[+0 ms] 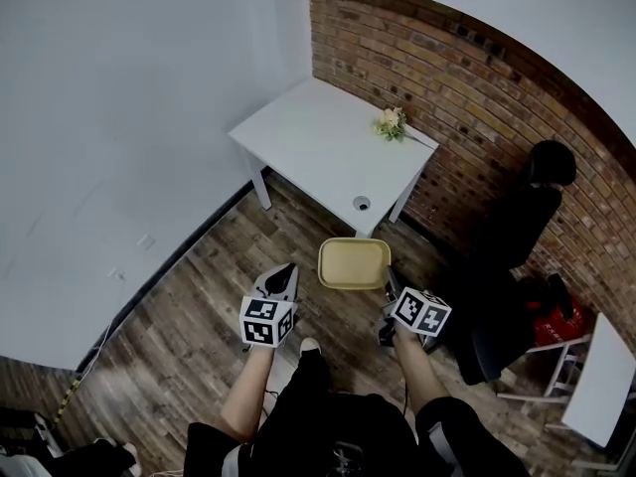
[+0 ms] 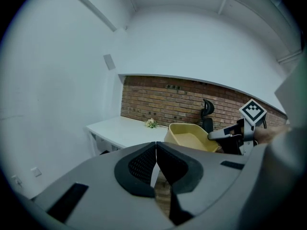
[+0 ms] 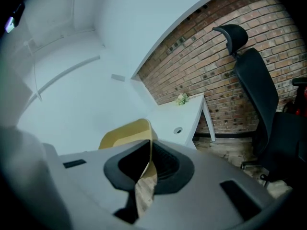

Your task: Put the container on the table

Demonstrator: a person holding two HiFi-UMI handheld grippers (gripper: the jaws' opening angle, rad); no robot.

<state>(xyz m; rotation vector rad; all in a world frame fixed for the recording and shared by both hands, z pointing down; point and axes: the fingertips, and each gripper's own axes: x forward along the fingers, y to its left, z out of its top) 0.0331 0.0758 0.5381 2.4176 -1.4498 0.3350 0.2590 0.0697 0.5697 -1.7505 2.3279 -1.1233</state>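
ok, right gripper [image 1: 391, 284] clamps shallow yellow plastic container [image 1: 353, 263] by its rim, near white table [image 1: 308, 142]. left gripper [image 1: 282, 275] jaws together, empty.

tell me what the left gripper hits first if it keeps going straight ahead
Probably the white rectangular table, near its edge; the yellow plastic container lies right of that line. Depth is unclear.
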